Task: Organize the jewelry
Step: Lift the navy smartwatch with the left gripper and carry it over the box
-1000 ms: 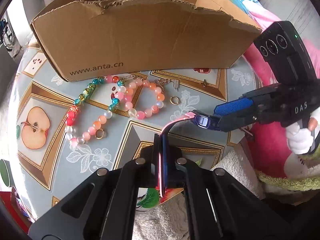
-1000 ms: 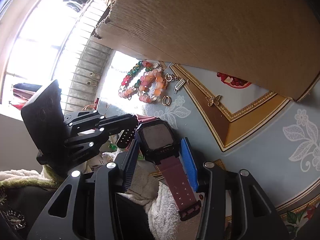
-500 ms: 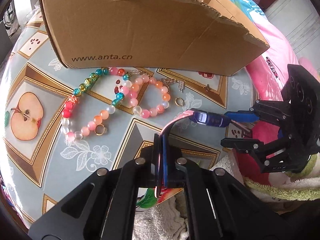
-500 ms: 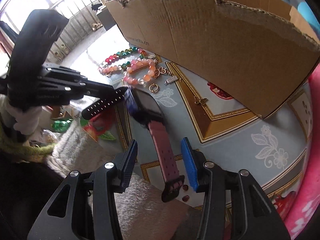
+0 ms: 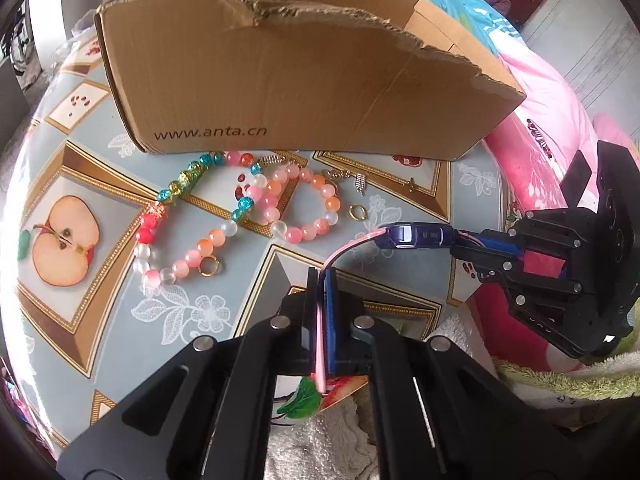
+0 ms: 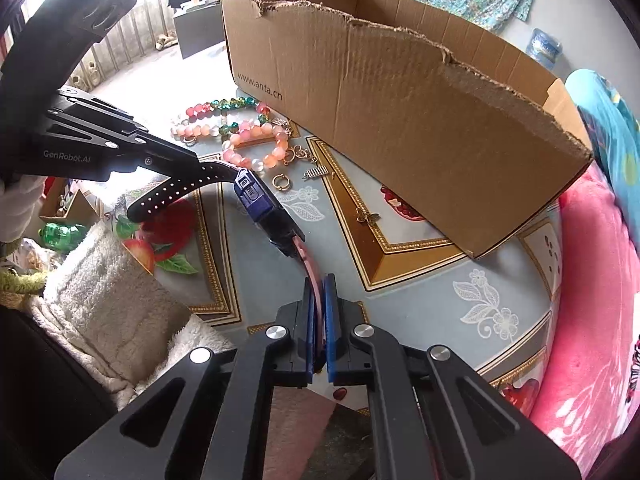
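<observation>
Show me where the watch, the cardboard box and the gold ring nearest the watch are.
watch (image 5: 412, 235): left wrist view, on the blue case's side.
cardboard box (image 5: 304, 92): left wrist view, on its front wall.
gold ring (image 5: 357, 212): left wrist view, on the band's rim.

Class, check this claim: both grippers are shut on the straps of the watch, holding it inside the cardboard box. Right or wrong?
Wrong in one respect. The left gripper and right gripper are shut on the watch straps, but they hold it above the table, in front of the cardboard box, not inside it. The right wrist view shows this.
</observation>
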Available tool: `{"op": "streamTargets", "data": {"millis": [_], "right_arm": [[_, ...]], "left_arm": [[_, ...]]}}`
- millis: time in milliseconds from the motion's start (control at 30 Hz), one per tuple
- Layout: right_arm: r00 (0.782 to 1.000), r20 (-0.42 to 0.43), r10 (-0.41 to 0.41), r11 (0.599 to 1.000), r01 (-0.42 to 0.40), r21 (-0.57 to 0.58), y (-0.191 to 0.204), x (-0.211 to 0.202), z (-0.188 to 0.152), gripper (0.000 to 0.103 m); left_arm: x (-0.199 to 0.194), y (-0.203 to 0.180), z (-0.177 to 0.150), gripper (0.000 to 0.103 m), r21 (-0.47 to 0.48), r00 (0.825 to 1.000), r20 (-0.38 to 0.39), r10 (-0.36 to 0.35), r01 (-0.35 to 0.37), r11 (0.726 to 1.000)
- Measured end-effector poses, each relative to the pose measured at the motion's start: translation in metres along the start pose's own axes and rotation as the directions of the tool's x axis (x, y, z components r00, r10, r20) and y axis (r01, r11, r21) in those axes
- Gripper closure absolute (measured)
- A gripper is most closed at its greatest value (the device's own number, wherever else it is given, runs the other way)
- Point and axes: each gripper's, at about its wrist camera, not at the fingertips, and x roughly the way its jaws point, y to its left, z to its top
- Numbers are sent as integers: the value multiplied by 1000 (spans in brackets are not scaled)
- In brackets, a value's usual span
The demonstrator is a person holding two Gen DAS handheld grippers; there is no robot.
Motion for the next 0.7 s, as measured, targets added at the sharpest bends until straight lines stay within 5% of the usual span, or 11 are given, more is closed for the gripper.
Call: {"op": "streamTargets", "data": {"millis": [233,467,700], "right_arm": [[997,74,32,998,-36,51,6,-56,33,99],[983,120,141,975,-158,154,-41,-76,108,99],[958,-56,282,913,-250,324,-112,7,169,99]], "left_arm": [[-73,-5,19,101,51,988,148,-49,42,998],[-127,-1,96,101,145,956,285,-76,35,989],[-69,17,189,101,154,984,176,-16,-12,988]]}}
